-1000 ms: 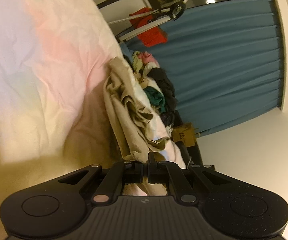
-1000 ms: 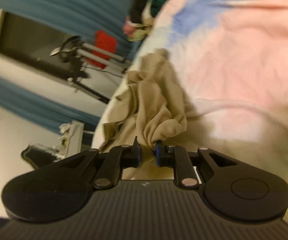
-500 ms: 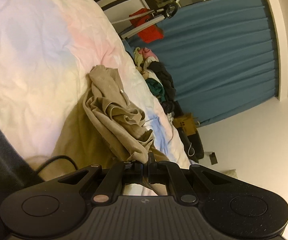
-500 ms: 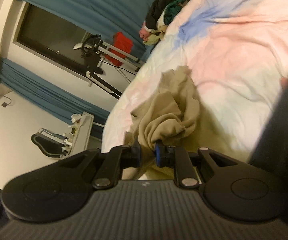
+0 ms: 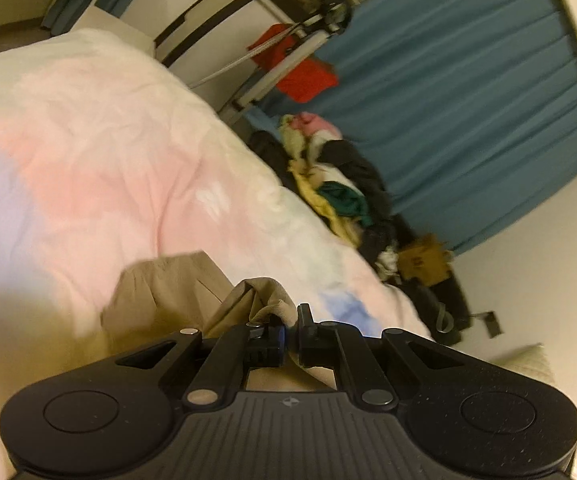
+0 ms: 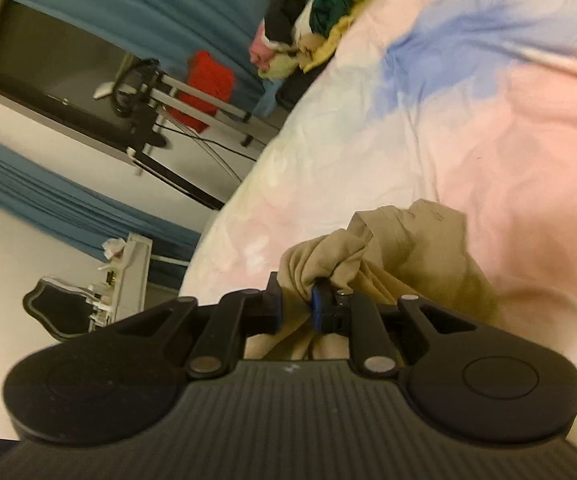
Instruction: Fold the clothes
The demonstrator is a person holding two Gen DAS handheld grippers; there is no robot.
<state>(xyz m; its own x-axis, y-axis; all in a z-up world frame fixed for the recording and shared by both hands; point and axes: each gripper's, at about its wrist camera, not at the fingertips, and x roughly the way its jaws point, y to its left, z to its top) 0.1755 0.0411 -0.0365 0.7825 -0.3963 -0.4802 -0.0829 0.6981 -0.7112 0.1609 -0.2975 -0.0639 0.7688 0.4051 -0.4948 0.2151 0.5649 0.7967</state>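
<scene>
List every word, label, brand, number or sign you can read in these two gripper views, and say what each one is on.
None can be read.
Small round emblem on the left gripper body: no letters.
Faint mark on the right gripper body: too blurred.
Dark print on the brown cardboard box by the curtain: too blurred.
Tiny mark on the beige garment: too small.

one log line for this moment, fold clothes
stage: lifting | left gripper: shut on beige garment | right gripper: shut on beige garment | surface: pastel duvet
</scene>
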